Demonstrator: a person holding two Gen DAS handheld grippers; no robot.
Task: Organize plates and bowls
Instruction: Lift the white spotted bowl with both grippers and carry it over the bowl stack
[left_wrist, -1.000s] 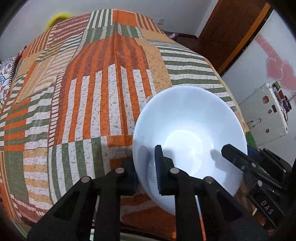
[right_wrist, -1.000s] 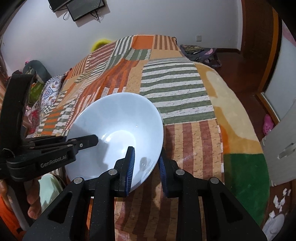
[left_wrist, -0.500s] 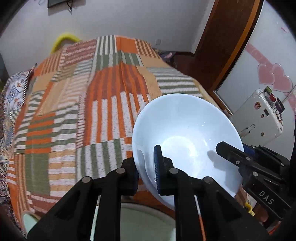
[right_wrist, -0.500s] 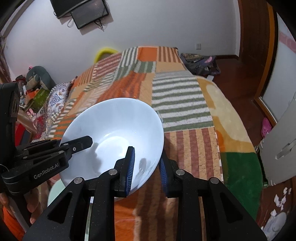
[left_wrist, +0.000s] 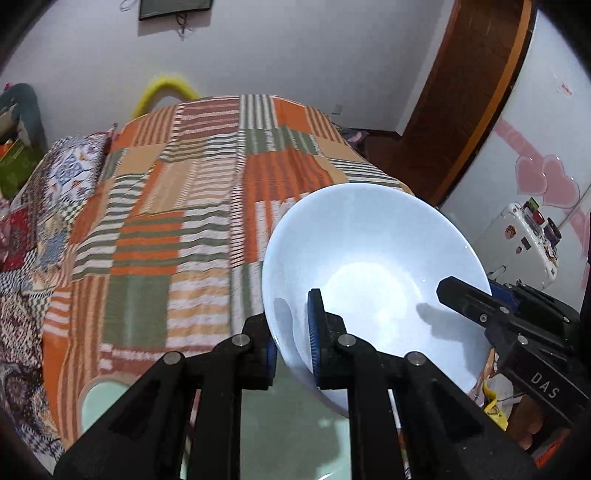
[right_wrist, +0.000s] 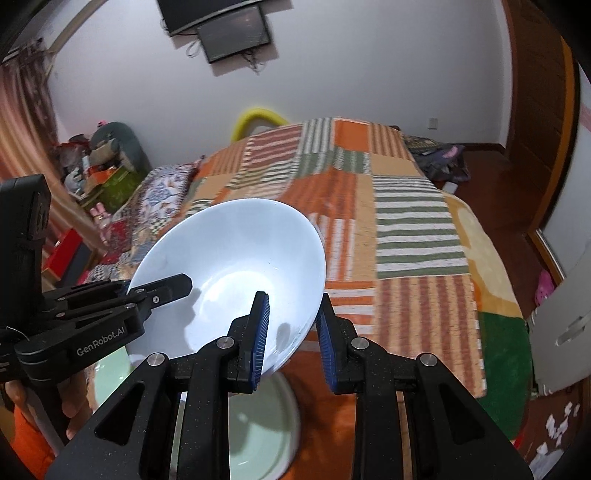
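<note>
White bowl (left_wrist: 373, 258), pinched by both hand-held grippers

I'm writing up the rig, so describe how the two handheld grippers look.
Both are black plastic with silver pivot screws and ribbed blue pads on the fingers. The left gripper carries white "GenRobot.AI" lettering on its side in the right wrist view; the right gripper shows "DAS" in the left wrist view. No cables visible.

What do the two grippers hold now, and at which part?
Both hold the white bowl by its rim: left gripper and right gripper on opposite sides.
</note>
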